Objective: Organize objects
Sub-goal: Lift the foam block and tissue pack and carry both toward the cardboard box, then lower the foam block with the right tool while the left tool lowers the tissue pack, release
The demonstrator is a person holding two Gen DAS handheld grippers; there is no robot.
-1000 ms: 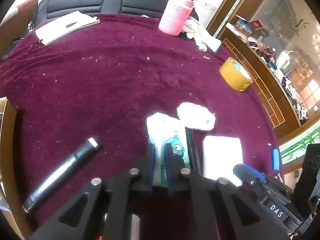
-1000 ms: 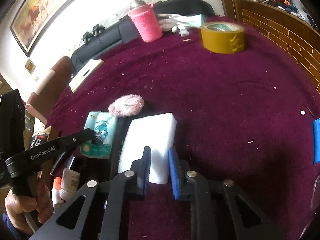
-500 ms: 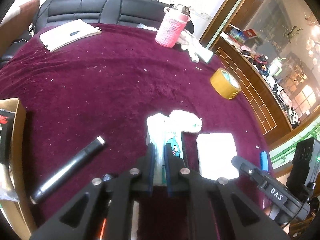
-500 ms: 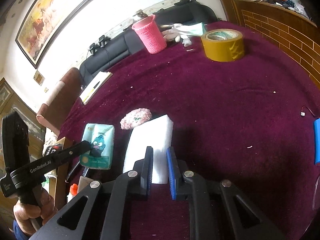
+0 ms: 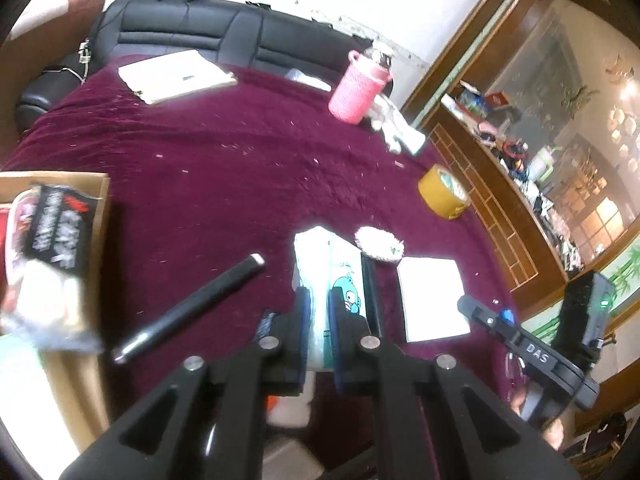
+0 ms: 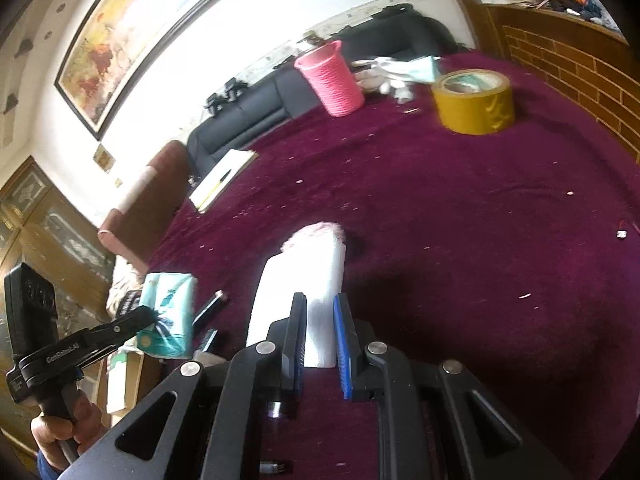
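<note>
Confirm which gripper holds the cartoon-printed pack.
The left gripper, shut on the teal cartoon-printed tissue pack. The right gripper clamps the plain white foam block.

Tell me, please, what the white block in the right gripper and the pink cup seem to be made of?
White block: probably foam, matte, uniformly white with soft edges. Pink cup: apparently a knitted or woven yarn cover, judging by its ribbed, rough surface; what lies underneath cannot be told.
</note>
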